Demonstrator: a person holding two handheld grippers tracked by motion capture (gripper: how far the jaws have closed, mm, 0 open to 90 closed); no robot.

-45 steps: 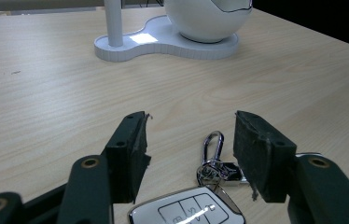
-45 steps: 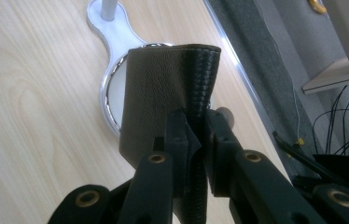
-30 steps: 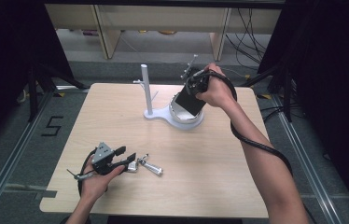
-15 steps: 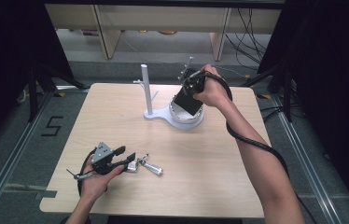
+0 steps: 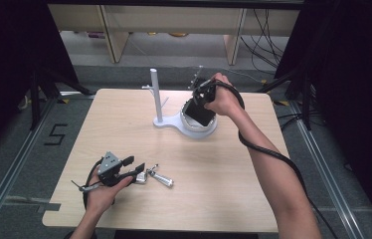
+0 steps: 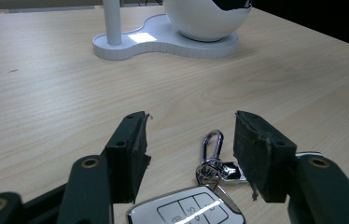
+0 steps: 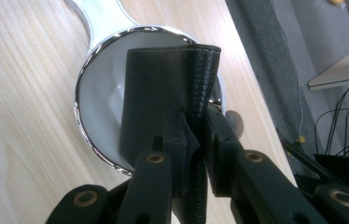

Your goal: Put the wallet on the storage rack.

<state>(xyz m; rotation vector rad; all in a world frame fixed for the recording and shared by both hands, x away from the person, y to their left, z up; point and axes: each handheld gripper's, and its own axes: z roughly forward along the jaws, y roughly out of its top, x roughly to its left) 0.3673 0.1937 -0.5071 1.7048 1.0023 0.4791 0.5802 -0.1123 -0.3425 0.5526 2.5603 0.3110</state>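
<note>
Our left hand-held gripper (image 5: 137, 172) rests near us on the table (image 5: 224, 164), jaws wide apart and gripping nothing, with the car key (image 6: 189, 212) and its key ring (image 6: 211, 149) lying between them; it has not shifted. Farther off, our right hand-held gripper (image 7: 196, 135) is clamped narrow on the edge of a black leather wallet (image 7: 163, 93). Since a second ago it has sunk, so the wallet now hangs into the white bowl (image 5: 199, 130) of the stand (image 5: 158, 102). We judge the placing nearly done; letting go comes next.
</note>
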